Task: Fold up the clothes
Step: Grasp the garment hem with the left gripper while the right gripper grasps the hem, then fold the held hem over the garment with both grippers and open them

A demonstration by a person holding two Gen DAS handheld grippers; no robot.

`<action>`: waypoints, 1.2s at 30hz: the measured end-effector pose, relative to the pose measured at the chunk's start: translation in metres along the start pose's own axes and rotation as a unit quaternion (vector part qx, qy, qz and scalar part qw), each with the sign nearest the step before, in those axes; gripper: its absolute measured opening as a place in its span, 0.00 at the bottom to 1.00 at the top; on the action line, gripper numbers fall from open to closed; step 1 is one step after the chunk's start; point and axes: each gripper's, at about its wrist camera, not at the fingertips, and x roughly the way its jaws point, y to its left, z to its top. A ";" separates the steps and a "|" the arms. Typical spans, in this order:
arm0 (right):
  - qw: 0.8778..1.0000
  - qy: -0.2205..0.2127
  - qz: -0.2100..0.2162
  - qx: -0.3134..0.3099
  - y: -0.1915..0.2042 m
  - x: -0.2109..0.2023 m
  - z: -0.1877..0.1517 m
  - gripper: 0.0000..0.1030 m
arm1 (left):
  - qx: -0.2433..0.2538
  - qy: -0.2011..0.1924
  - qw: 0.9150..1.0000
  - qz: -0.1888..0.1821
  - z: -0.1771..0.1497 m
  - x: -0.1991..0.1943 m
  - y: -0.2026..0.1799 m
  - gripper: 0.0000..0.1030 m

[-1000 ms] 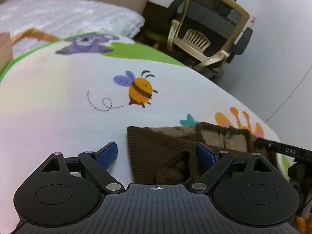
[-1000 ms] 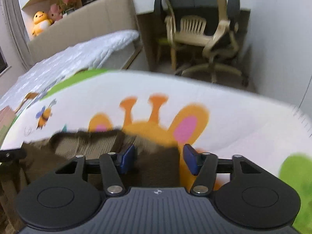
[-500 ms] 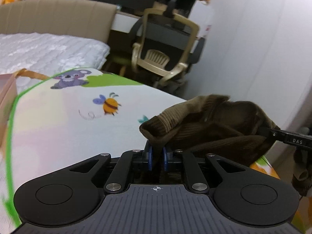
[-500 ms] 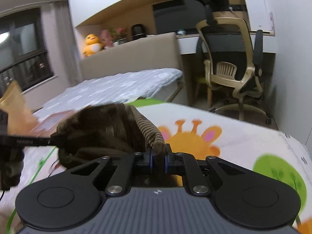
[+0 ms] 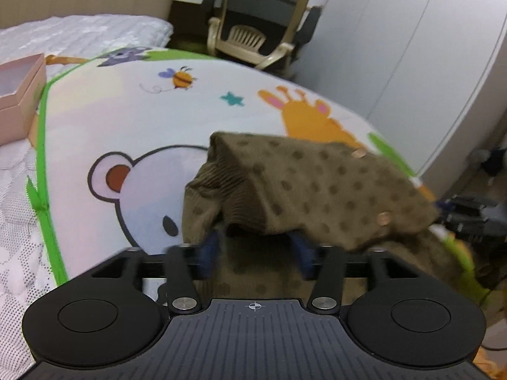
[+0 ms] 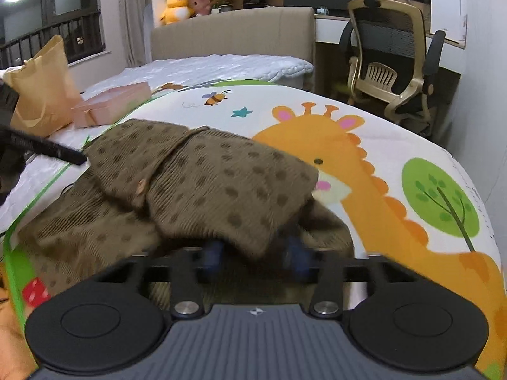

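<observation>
A pink box (image 5: 19, 95) is sitting at the far left of the cartoon play mat (image 5: 126, 120) in the left wrist view, on the white bed cover just off the mat's green edge. The brown dotted cardigan (image 5: 317, 190) is lying toward the right half of that mat, beside the printed bear face and below the orange giraffe, with one layer folded over on top of the rest. The left gripper (image 5: 256, 248) is sitting low at the near edge of the cardigan, its blue jaws standing apart with the folded flap draping over them; nothing is pinched between them. An office chair (image 5: 256, 28) is standing beyond the mat's far edge.

In the right wrist view, a tan bag (image 6: 41, 95) and the pink box are resting off the mat's left edge, with the cardigan (image 6: 196, 183) lying on the left part of the mat, its right corner touching the giraffe's muzzle. Two small buttons are showing along its front seam. The right gripper (image 6: 256, 255) is sitting at the cardigan's near edge, jaws spread apart, the blurred blue pads half hidden under the overhanging knit and gripping nothing. The office chair is standing past the mat's far right corner.
</observation>
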 end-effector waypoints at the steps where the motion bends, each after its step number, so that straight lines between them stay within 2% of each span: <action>1: 1.000 0.000 0.002 0.001 -0.002 -0.005 -0.001 0.76 | -0.006 -0.004 1.000 -0.011 0.001 -0.005 0.002 0.75; 3: 1.000 -0.008 0.007 0.012 -0.006 -0.014 -0.002 0.78 | -0.031 -0.018 0.999 -0.032 0.006 -0.012 0.008 0.89; 4: 0.999 -0.015 0.016 0.030 -0.009 -0.015 -0.001 0.80 | -0.044 -0.026 0.998 -0.035 0.007 -0.014 0.009 0.91; 10: 0.982 -0.025 0.053 0.182 -0.030 0.023 0.015 0.81 | -0.101 -0.019 0.994 -0.031 0.021 0.022 0.014 0.91; 11: 0.979 -0.019 0.054 0.197 -0.031 0.034 0.016 0.72 | -0.103 -0.016 0.994 -0.026 0.021 0.028 0.012 0.90; 12: 0.977 -0.011 0.057 0.206 -0.030 0.044 0.017 0.61 | -0.106 -0.014 0.994 -0.021 0.022 0.033 0.010 0.84; 13: 0.976 -0.007 0.058 0.208 -0.028 0.050 0.018 0.34 | -0.108 -0.011 0.994 -0.016 0.023 0.039 0.009 0.67; 14: 0.978 -0.011 0.055 0.201 -0.023 0.050 0.019 0.29 | -0.110 -0.009 0.994 -0.011 0.023 0.044 0.007 0.56; 16: 0.981 -0.017 0.050 0.187 -0.015 0.049 0.021 0.19 | -0.114 -0.004 0.993 -0.001 0.025 0.055 0.003 0.24; 19: 0.985 -0.041 0.047 0.163 -0.006 0.026 0.025 0.17 | -0.093 -0.020 0.995 0.003 0.025 0.041 -0.010 0.17; 23: 0.986 -0.057 0.054 0.145 0.004 -0.013 0.021 0.16 | -0.068 -0.042 0.997 -0.012 0.018 0.002 -0.028 0.17; 25: 0.987 -0.055 0.058 0.140 0.011 -0.029 0.012 0.16 | -0.060 -0.040 0.997 -0.016 0.007 -0.013 -0.038 0.17; 29: 0.986 -0.026 0.064 0.149 0.025 -0.044 -0.021 0.16 | -0.053 -0.016 0.998 -0.022 -0.027 -0.031 -0.046 0.17; 33: 0.983 0.008 0.069 0.172 0.032 -0.044 -0.055 0.16 | -0.083 0.033 0.996 -0.031 -0.067 -0.030 -0.039 0.17; 36: 0.980 0.023 0.071 0.187 0.030 -0.042 -0.070 0.17 | -0.092 0.059 0.993 -0.034 -0.084 -0.026 -0.032 0.18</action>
